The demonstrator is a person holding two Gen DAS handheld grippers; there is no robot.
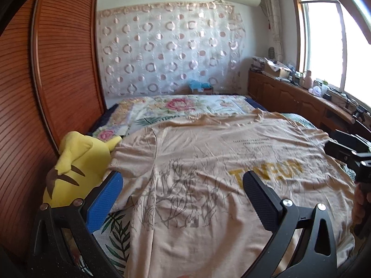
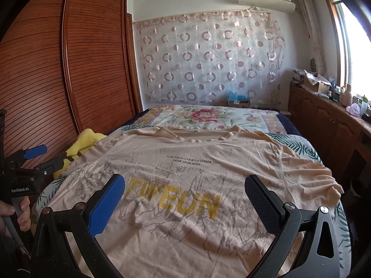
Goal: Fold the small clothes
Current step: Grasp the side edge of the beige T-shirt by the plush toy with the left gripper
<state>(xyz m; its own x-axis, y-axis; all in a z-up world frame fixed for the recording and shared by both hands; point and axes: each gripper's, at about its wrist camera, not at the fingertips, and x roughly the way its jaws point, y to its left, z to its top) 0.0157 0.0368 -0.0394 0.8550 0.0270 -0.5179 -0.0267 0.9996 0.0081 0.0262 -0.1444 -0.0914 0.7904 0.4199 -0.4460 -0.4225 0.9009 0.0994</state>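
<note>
Your left gripper and right gripper both hang with jaws spread wide and empty above the beige T-shirt, which lies flat across the bed, its left sleeve touching the yellow plush toy at the bed's left edge.

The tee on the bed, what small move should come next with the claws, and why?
Probably lower the left claw onto the tee's left sleeve beside the yellow plush and pinch it. The tee lies spread flat and print up on the bed, nothing folded yet, and both the left and the right claw hover open above it, holding nothing.
</note>
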